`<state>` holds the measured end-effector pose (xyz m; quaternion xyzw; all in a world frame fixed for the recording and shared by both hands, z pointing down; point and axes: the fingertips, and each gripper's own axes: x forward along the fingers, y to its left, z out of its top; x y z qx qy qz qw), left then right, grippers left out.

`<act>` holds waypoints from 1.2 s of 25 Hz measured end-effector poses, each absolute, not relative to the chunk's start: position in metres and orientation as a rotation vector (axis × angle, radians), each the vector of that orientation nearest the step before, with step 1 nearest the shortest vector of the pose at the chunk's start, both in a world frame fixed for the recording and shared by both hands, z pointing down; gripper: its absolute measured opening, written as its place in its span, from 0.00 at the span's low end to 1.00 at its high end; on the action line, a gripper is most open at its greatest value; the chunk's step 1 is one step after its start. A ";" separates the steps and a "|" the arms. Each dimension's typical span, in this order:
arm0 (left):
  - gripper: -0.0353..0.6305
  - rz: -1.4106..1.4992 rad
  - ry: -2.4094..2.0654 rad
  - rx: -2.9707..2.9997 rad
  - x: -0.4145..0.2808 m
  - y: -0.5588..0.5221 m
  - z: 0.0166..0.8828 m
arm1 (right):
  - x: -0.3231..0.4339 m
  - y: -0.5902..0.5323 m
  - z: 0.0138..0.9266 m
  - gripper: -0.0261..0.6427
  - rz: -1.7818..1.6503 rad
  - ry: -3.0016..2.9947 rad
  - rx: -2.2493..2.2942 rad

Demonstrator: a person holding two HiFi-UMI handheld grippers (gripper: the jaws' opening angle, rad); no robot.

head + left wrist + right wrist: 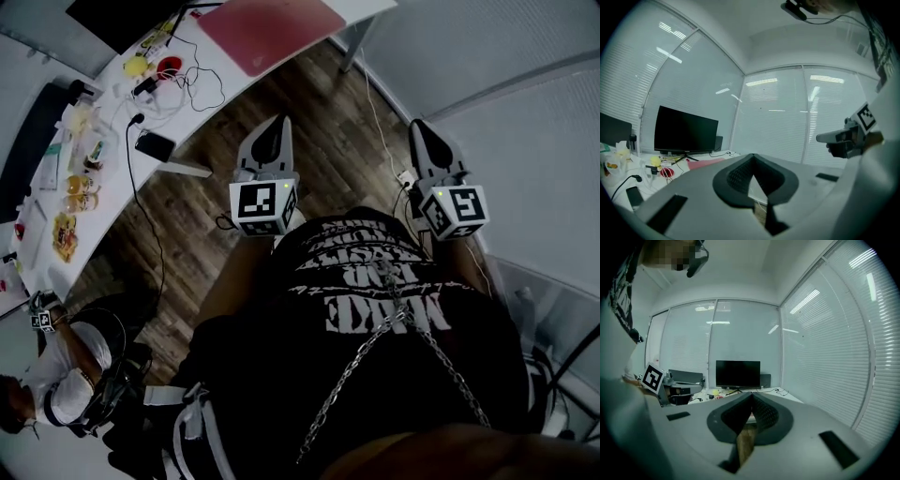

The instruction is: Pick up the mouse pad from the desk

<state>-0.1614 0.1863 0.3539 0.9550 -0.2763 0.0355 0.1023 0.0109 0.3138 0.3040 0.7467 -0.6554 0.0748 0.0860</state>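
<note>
Both of your claws are pressed together with nothing in them: the left gripper (278, 128) and the right gripper (422, 141) hang over the wooden floor (202, 216), well short of the desk (234, 82). The red mouse pad (272, 33) lies flat on the desk's end nearest the glass wall (525, 112), with one long side close to the desk edge that faces you. The main risk, as I judge it, is arriving with the jaws together. A thin pad lying flat gives them nothing to bite, and they would only push it across the desk toward the monitor (122, 17). Spread one claw before you reach the desk and come in at the pad's near side, where a jaw might slip under. A second risk is the loose cables (199, 84) on the desk just beside the pad, along with the phone (155, 145) and small clutter further along. A wide sweep could snag or drag them. Another cable (380, 122) trails on the floor by the desk leg (352, 47) and could catch a foot. The floor between you and the desk looks open. A seated person (66, 375) is at the desk's other end, so keep to the pad's end.
</note>
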 end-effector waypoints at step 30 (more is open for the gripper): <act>0.06 0.198 -1.264 2.644 -0.119 0.062 0.375 | 0.099 0.127 0.346 0.04 0.436 -2.364 1.891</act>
